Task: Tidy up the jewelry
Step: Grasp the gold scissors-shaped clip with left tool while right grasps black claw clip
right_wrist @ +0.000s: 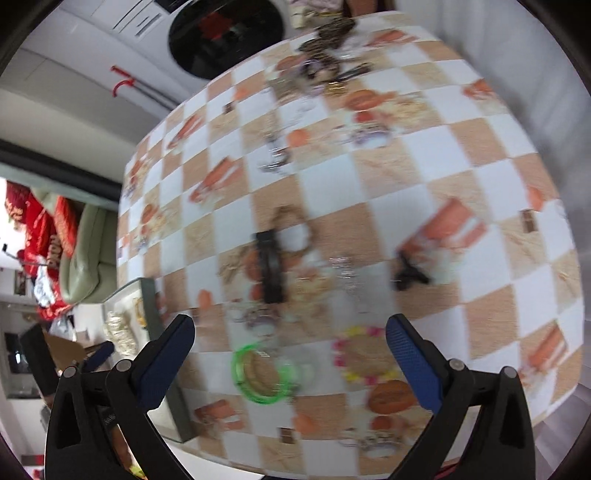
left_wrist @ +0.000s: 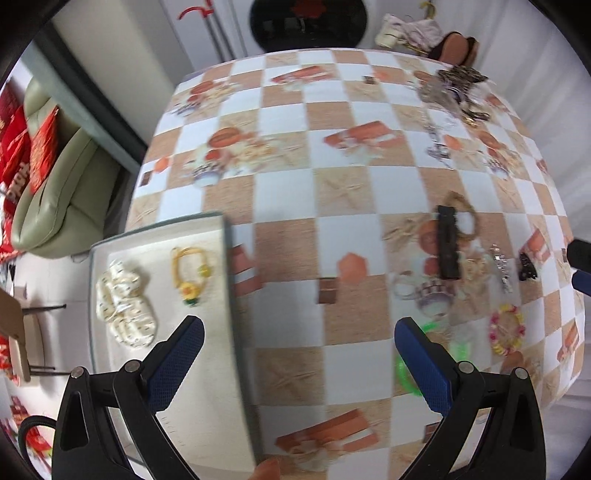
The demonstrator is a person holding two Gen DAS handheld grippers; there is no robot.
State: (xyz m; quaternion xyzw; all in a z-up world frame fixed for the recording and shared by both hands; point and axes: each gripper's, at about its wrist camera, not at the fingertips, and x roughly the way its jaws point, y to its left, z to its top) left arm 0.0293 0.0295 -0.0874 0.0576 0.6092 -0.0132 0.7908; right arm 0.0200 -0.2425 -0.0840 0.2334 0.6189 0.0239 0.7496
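Observation:
My left gripper (left_wrist: 299,328) is open and empty above the table, its left finger over a grey tray (left_wrist: 218,332). The tray holds a cream scrunchie (left_wrist: 123,308) and a yellow bracelet (left_wrist: 190,275). My right gripper (right_wrist: 290,330) is open and empty, hovering above a green bangle (right_wrist: 258,376) and a pink and yellow bead bracelet (right_wrist: 360,356). A black rectangular clip (right_wrist: 271,267), a silver chain (right_wrist: 349,280) and a small black hair clip (right_wrist: 408,275) lie beyond. The green bangle (left_wrist: 406,373) and the bead bracelet (left_wrist: 506,330) also show in the left wrist view.
A tangled pile of jewelry (left_wrist: 454,90) lies at the table's far right corner. The checkered tablecloth (left_wrist: 295,177) covers the table. A washing machine (left_wrist: 308,22) stands behind it, and a green sofa (left_wrist: 59,192) with red bags is to the left.

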